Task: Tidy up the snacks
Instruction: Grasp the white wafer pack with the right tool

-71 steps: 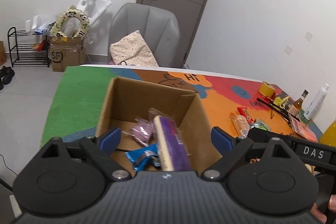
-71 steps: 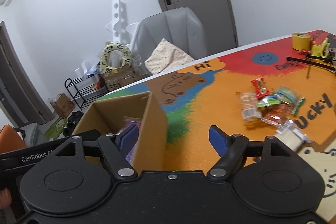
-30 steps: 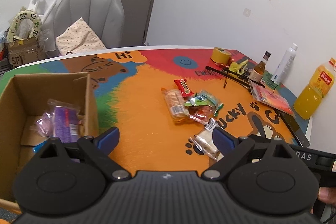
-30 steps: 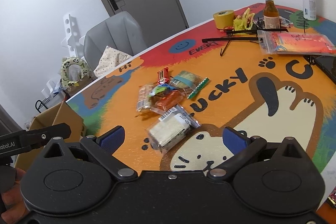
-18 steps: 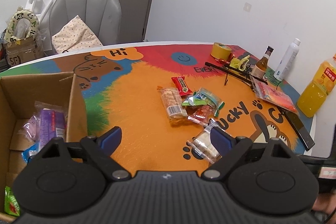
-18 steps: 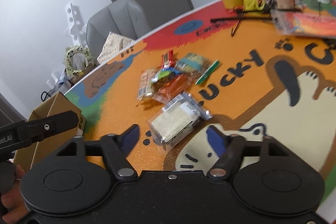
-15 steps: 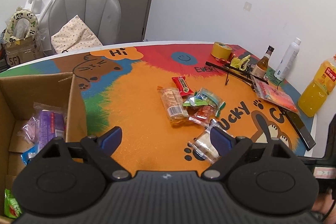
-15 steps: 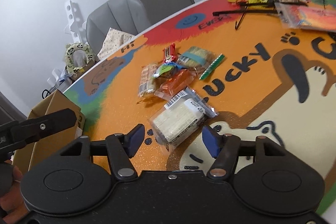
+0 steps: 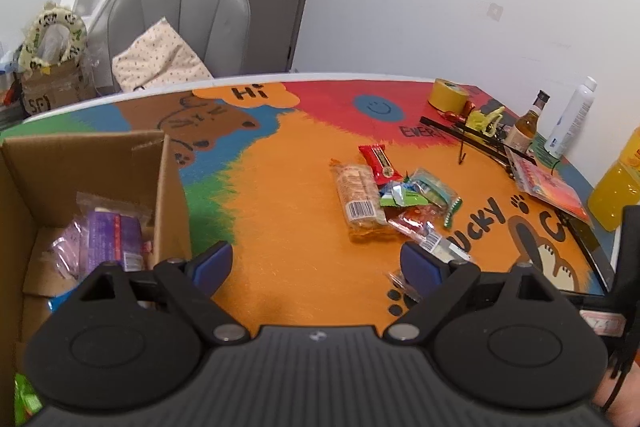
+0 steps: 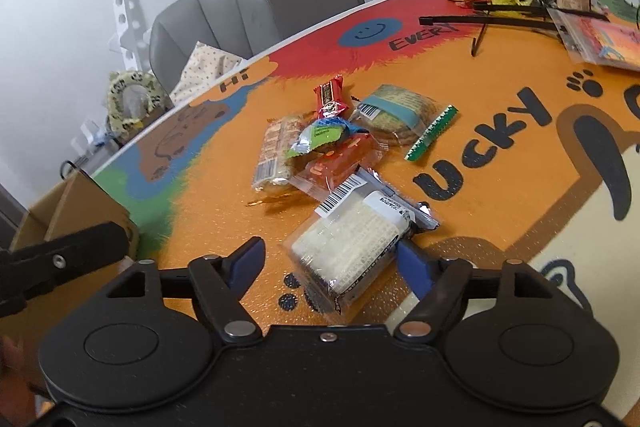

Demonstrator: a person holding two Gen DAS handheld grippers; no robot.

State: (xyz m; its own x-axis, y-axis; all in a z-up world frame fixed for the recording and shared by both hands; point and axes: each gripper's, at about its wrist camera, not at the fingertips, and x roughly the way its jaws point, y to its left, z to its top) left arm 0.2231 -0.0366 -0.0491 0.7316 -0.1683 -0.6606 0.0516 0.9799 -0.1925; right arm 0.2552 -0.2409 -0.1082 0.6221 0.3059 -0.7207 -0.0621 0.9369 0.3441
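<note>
The right gripper (image 10: 326, 259), jaws just widening, straddles a clear-wrapped cracker pack (image 10: 352, 241) without pressing it. The left gripper (image 9: 316, 265) hangs spread and empty beside the cardboard box (image 9: 170, 187).

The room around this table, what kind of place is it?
Probably a room in a home: a grey padded chair with a cushion, a shoe rack by the wall, and a cartoon table mat.

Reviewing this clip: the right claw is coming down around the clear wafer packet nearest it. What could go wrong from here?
1. The right claw has just been reopening, astride the wafer packet with a gap at its left pad; a close could catch only loose wrapper and slip.
2. The packet's far end lies against the orange packet, so a lift may drag the pile.
3. The cardboard box sits beside the open left claw; carrying across might bump it.
</note>
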